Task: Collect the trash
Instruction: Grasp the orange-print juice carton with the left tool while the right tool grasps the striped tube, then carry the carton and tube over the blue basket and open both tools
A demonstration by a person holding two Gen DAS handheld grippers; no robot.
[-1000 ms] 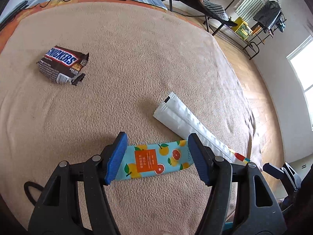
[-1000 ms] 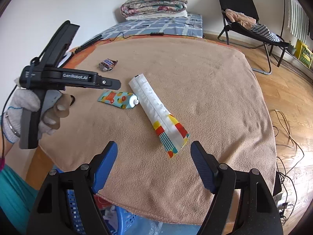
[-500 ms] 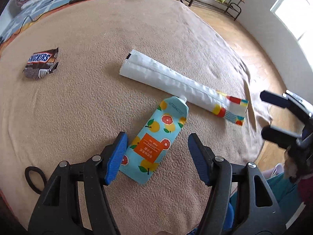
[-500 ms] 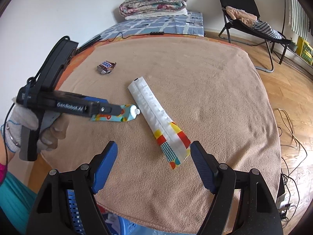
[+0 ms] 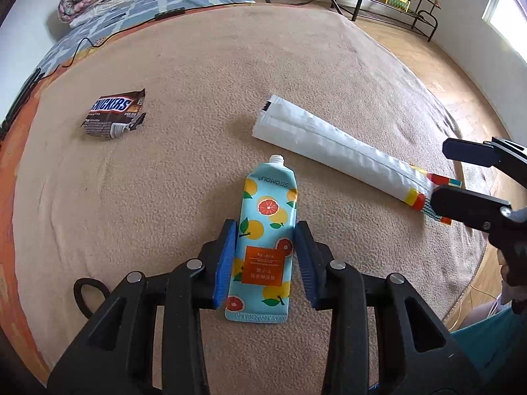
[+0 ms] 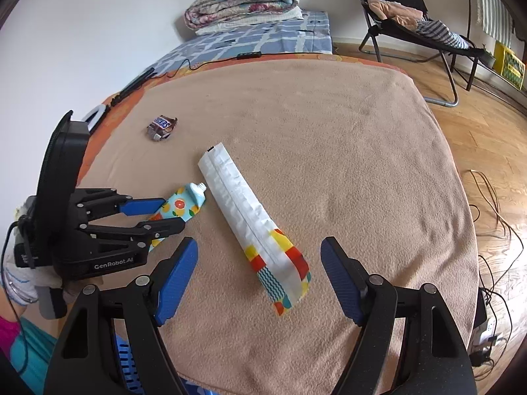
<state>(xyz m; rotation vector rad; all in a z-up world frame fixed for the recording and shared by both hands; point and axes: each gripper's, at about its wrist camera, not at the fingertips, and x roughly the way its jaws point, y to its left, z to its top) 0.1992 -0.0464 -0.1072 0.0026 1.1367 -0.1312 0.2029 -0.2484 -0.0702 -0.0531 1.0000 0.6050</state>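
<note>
From the left wrist, the left claw is clenched on the fruit-printed tube, its blue pads pressing both sides of the lower half while the tube lies flat on the blanket-covered table. Ahead and to the right of the claw lies a long white wrapper; far ahead to the left, a Snickers wrapper. The right claw sits at the white wrapper's coloured end.

From the right wrist, the right claw is released, spread wide, with the white wrapper's coloured end between its fingers. The left claw, to its left, grips the tube.
</note>
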